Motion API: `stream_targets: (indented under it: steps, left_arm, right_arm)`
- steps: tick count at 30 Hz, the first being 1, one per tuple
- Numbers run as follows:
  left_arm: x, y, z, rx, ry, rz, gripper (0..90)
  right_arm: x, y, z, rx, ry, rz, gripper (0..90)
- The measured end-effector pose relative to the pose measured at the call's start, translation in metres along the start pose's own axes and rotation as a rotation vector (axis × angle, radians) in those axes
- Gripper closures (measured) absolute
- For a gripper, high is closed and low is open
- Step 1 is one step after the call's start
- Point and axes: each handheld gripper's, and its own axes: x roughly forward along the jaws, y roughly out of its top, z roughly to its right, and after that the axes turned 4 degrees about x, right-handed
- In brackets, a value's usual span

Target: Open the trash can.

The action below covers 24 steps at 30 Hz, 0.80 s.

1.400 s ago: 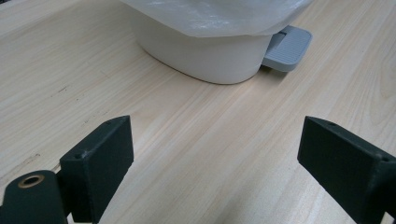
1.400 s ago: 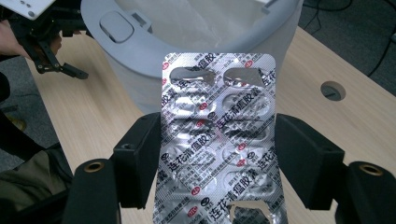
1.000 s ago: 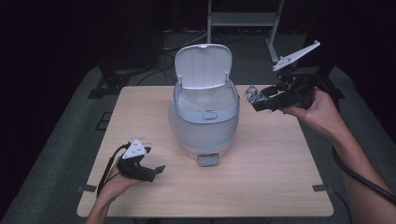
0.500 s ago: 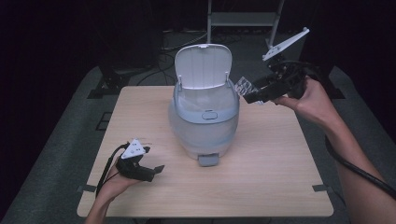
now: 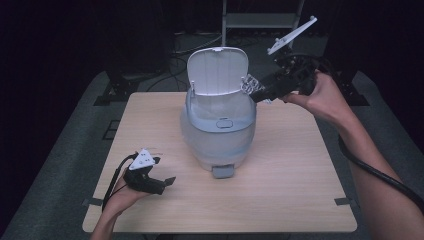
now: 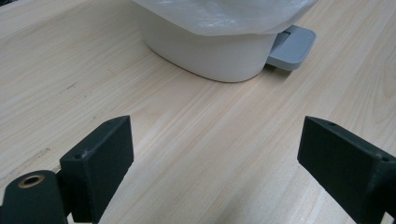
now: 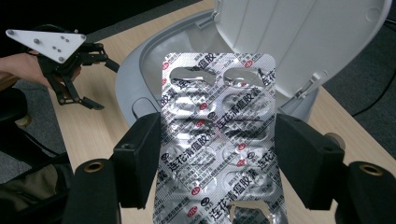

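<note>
Since the earlier frames the right gripper (image 5: 256,90) has travelled from out beside the bin (image 5: 218,131) up and in toward its raised lid (image 5: 218,70), carrying the blister pack (image 5: 248,83) along; the left gripper (image 5: 159,183) has kept its place near the table's front left corner.

In the right gripper view the two black, blocky jaws clamp the blister pack (image 7: 219,140) by its long edges. The pack is a flat, crinkled silver foil sheet with rounded corners, printed with red and dark characters, its pockets pressed out and torn, and it stands upright between the pads. It hangs in the air at the right edge of the lid, over the bin's open rim (image 7: 135,79).

The bin is a rounded white plastic tub, lined with a thin translucent bag whose film drapes over its sides. Its smooth domed lid (image 7: 303,42) stands tilted back on its hinge. A ribbed grey pedal (image 6: 292,42) sticks out from the base at the front.

The left gripper rests low over the pale, wood-grained table (image 6: 177,154), jaws spread wide with nothing between them, pointing toward the bin's base (image 6: 210,51).
</note>
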Motion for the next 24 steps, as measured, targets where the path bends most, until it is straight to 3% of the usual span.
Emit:
stream_targets:
  steps: [24]
  left_arm:
    - [-0.002,-0.001,-0.001,-0.004,0.0,0.006,9.7]
  right_arm:
    - [0.032,0.035,-0.002,-0.031,0.044,-0.014,32.5]
